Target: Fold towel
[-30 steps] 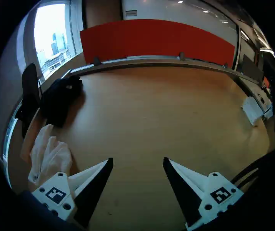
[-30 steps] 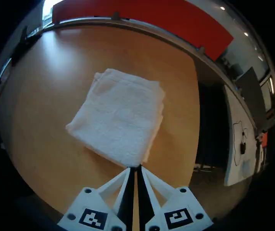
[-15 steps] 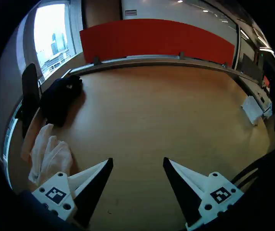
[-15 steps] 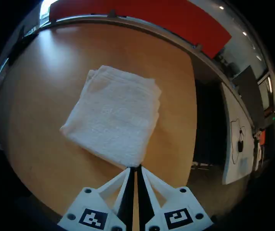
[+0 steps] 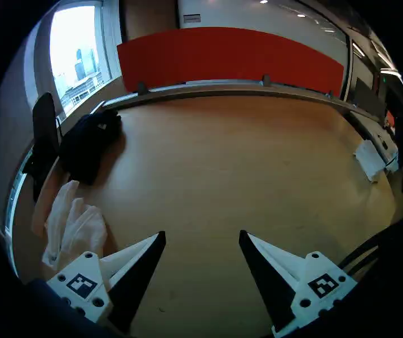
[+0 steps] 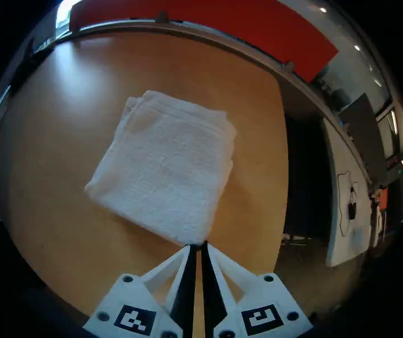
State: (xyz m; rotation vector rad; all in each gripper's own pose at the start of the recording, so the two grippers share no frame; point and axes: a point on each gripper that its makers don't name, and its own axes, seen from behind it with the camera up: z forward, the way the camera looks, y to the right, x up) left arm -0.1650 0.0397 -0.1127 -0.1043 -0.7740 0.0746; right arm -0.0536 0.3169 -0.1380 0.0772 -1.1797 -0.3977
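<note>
**One white folded terry towel (image 6: 164, 166), two tongs — left tongs (image 5: 200, 236) spread, right tongs (image 6: 196, 248) pressed together**

Counts: one towel, one light-brown wooden bench (image 6: 60, 112), two tongs, one black soft bag (image 5: 88, 143), one crumpled white plastic bag (image 5: 74, 228), one long red partition panel (image 5: 229, 56).

Right gripper view: the towel lies flat on the bench, folded into a thick rough square with its layered edges stacked along the far and right sides. It sits turned at an angle, so one corner points at the camera. The right tongs are pressed together, with only a thin dark slit between the two fingers. Their tips sit right at that near corner of the towel. I cannot tell whether any fabric is caught between them or whether they merely touch it. To the right, past the bench edge and a dark gap, stands a separate white desk (image 6: 348, 203) with a cable on it.

Left gripper view: the left tongs are spread wide and hold nothing. Bare bench wood shows between the fingers. The black bag lies at the far left of the bench. The white plastic bag is nearer, just beside the left finger — contact unclear. The red panel runs along the far edge of the bench, with a bright window (image 5: 80, 56) at the upper left.
</note>
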